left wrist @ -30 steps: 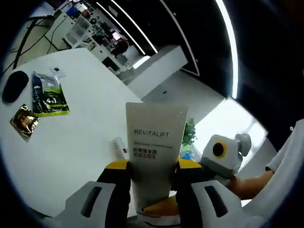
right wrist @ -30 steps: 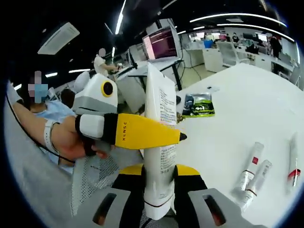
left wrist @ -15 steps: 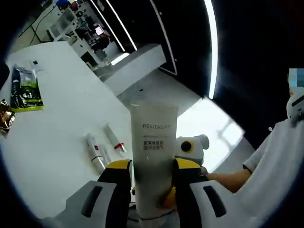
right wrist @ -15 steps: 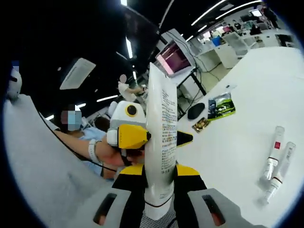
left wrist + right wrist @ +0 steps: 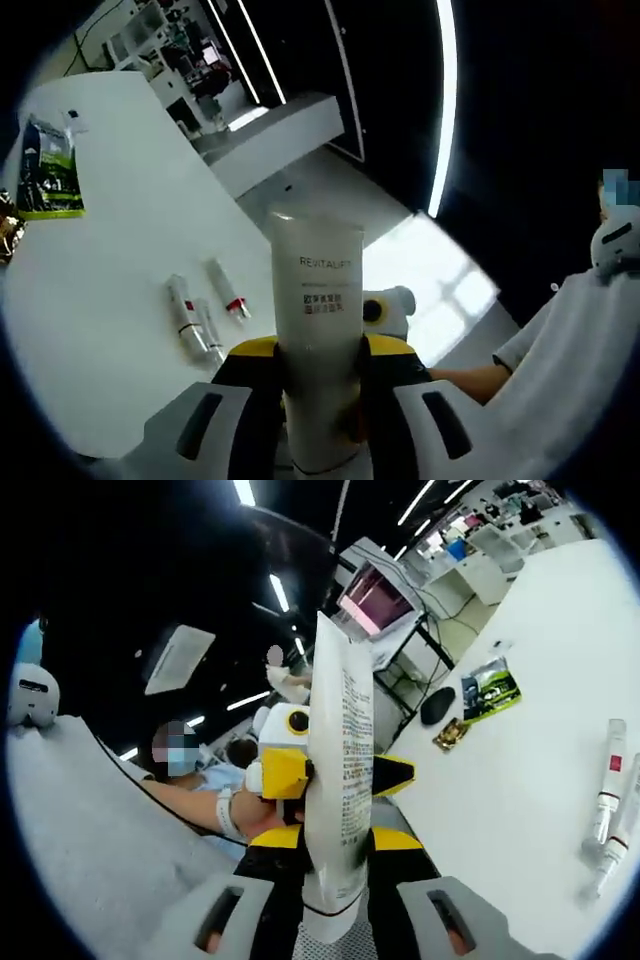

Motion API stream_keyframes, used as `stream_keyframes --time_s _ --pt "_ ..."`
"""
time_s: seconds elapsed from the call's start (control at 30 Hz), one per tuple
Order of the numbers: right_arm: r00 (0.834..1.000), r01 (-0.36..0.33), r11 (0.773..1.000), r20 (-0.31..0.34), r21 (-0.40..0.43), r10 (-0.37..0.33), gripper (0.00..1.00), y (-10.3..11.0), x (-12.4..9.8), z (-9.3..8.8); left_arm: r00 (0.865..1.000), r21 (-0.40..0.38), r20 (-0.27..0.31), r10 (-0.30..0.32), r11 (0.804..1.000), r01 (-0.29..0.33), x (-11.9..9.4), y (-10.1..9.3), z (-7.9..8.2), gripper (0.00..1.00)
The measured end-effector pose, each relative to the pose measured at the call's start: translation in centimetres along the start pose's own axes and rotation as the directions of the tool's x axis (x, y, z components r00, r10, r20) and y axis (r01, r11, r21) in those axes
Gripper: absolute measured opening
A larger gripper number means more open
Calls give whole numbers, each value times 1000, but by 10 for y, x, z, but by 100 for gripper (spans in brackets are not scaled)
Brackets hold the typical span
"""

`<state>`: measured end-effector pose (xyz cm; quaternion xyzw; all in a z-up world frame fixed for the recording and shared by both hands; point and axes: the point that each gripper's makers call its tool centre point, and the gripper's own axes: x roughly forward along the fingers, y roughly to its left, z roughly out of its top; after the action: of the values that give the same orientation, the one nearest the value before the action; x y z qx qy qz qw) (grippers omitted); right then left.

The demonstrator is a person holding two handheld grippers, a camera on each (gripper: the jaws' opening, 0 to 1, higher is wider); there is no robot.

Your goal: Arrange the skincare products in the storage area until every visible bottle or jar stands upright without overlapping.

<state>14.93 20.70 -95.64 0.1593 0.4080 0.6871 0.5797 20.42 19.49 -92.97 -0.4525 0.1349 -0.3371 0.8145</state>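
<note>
On the white counter (image 5: 110, 260) lie two slim tubes (image 5: 187, 320) side by side, with a third small tube (image 5: 228, 291) just beside them; none of them stands upright. Farther along the counter a green packet (image 5: 45, 170) lies flat. The right gripper view shows the same counter (image 5: 520, 770) from the other side: slim tubes (image 5: 605, 800) at its near edge, the green packet (image 5: 490, 690), a small shiny gold sachet (image 5: 450, 735) next to it, and a dark computer mouse (image 5: 437, 706) beyond. A monitor with a pink screen (image 5: 375, 585) stands behind.

The big white tube (image 5: 318, 330) (lettered REVITALIFT) is held up in the air, well above the counter, and blocks the middle of both views. The left claw (image 5: 318, 420) is closed snugly on its lower part, yellow jaw faces pressing both sides. The right claw (image 5: 335, 880) is closed on the same tube (image 5: 340, 780) too, seen here edge-on with fine print down its side. In the right gripper view the left claw comes in from the left, its yellow jaws against the tube about halfway up, held by a person's hand (image 5: 255, 815). A white sleeve (image 5: 560, 360) fills the right of the left gripper view.
</note>
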Motion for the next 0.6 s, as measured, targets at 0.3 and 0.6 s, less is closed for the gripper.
stream_keyframes --time_s 0.3,0.6 --pt "981 179 980 -64 -81 -185 15 -24 13 -1 989 92 21 145 985 -147 -3 22 4 24" --pt "917 395 909 -6 -136 -399 17 -48 24 6 943 94 84 321 940 -328 -15 53 16 24"
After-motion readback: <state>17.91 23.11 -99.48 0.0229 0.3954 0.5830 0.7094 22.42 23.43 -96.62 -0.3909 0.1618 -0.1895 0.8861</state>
